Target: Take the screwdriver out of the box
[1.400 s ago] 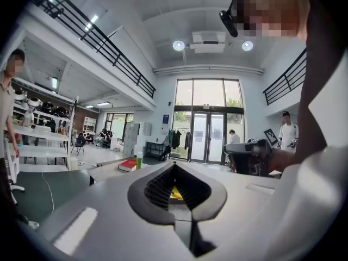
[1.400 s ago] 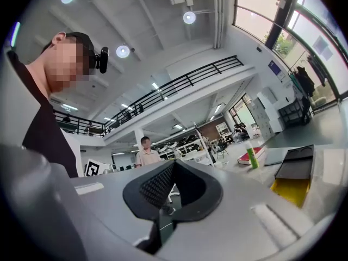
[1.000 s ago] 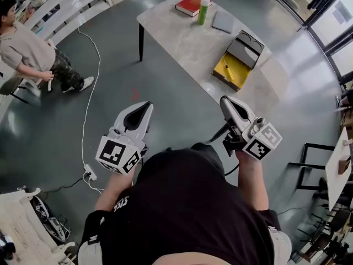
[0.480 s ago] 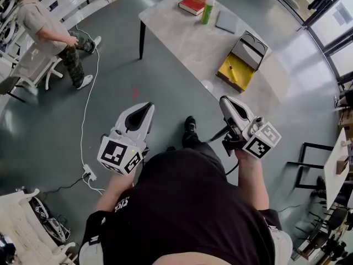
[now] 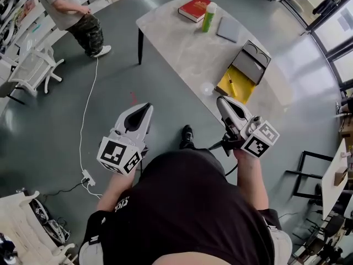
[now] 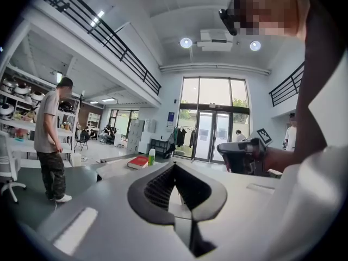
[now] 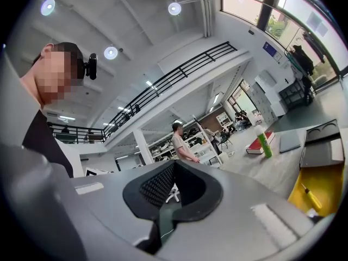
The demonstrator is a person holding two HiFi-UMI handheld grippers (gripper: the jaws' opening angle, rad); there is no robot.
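Table (image 5: 182, 35) nearer — one box (image 5: 249, 59), one screwdriver (image 5: 232, 85); left gripper (image 5: 147, 105), right gripper (image 5: 220, 100) clenched, seemingly empty.

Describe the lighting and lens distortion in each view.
Head view: evenly lit, wide-angle bend in the table edges, a glare spot on its top beside the yellow box. Left gripper view: dark fisheye corners, ceiling lamps flare. Right gripper view: same dark corners, railing bows.
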